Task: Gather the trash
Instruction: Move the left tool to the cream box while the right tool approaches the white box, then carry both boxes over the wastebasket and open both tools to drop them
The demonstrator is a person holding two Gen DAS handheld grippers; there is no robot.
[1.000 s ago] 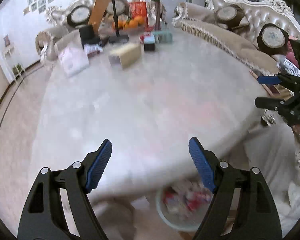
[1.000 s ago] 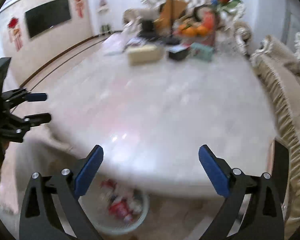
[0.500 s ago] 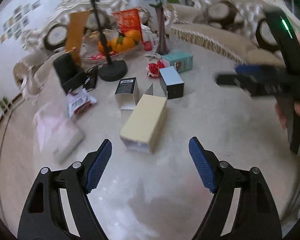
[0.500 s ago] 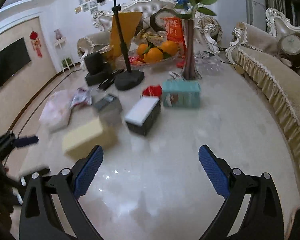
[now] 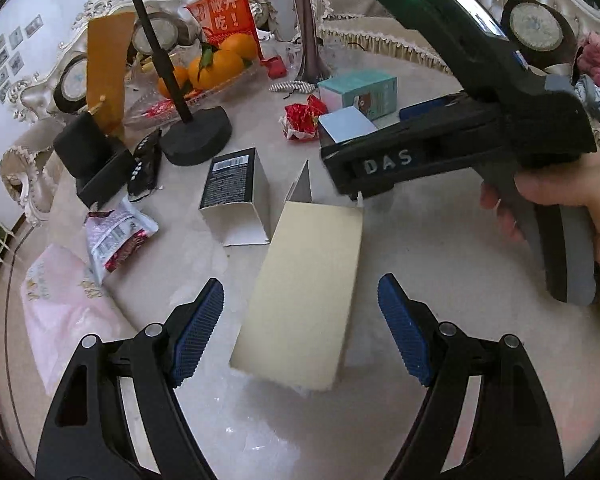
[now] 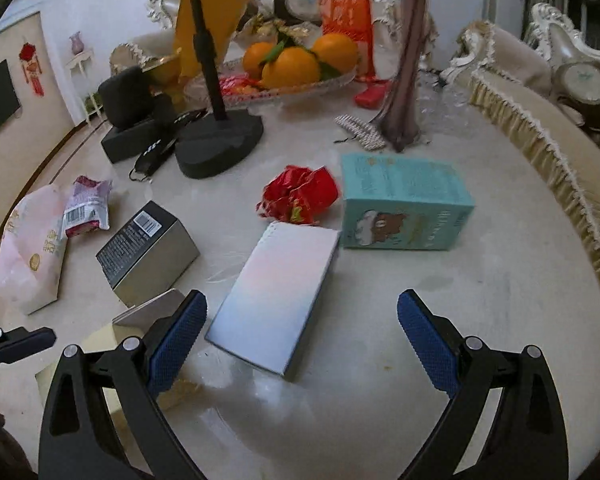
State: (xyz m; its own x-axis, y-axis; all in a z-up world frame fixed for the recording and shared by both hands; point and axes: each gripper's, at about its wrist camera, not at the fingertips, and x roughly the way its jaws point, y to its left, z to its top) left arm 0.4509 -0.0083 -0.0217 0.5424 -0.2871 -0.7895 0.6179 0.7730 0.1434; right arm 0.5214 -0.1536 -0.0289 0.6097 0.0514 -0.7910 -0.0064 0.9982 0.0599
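Empty boxes and wrappers lie on a pale marble table (image 5: 440, 240). A long beige box (image 5: 304, 296) lies between the open jaws of my left gripper (image 5: 300, 328). A silver-blue box (image 6: 274, 300) lies between the open jaws of my right gripper (image 6: 300, 344). Around them are a black box (image 5: 236, 184), also in the right wrist view (image 6: 148, 248), a teal box (image 6: 404, 204), a crumpled red wrapper (image 6: 300, 196), a snack packet (image 5: 116, 236) and a pink bag (image 5: 60, 308). The right gripper's body (image 5: 480, 120) crosses the left wrist view.
At the back stand a black stand base (image 6: 220, 144), a glass fruit dish with oranges (image 6: 292, 64), a dark vase (image 6: 404, 80), black devices (image 6: 132, 120) and a hair clip (image 6: 360, 132). Sofas (image 6: 540, 120) surround the table.
Both grippers moved from the table's near edge, above a trash bin, forward over the table to the boxes. Both stay open and empty.
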